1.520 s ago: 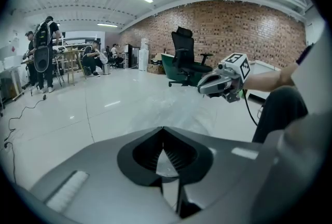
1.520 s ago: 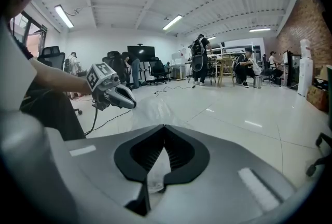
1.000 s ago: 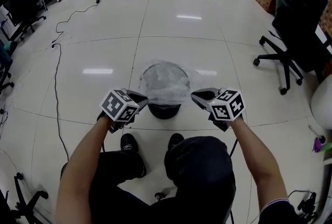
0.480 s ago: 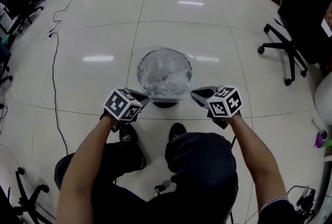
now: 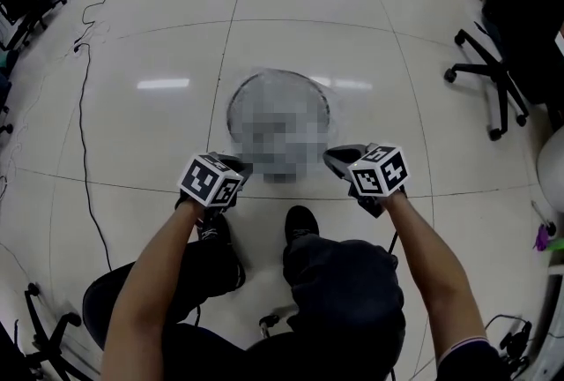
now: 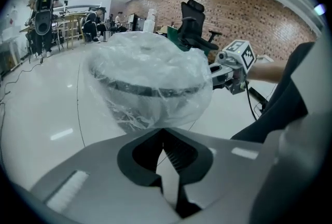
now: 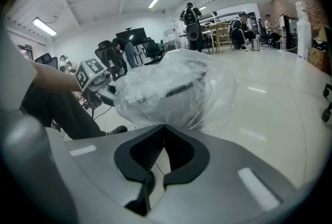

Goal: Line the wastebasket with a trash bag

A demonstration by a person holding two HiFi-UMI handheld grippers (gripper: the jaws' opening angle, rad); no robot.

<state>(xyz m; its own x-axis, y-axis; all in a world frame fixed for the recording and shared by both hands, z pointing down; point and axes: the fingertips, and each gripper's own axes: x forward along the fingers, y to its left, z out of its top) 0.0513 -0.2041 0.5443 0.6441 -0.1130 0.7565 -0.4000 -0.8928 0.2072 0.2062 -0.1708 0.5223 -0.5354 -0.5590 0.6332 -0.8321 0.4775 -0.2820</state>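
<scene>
Left hand-held gripper and right hand-held gripper each pinch the clear, crinkly bag. It balloons over the round black wastebasket just ahead, between them.

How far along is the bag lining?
Done: clear trash bag covers the wastebasket mouth, film past the rim. In hand: left gripper and right gripper each pinch its edge, opposite sides. Left: likely snug the edge down, then release.
</scene>
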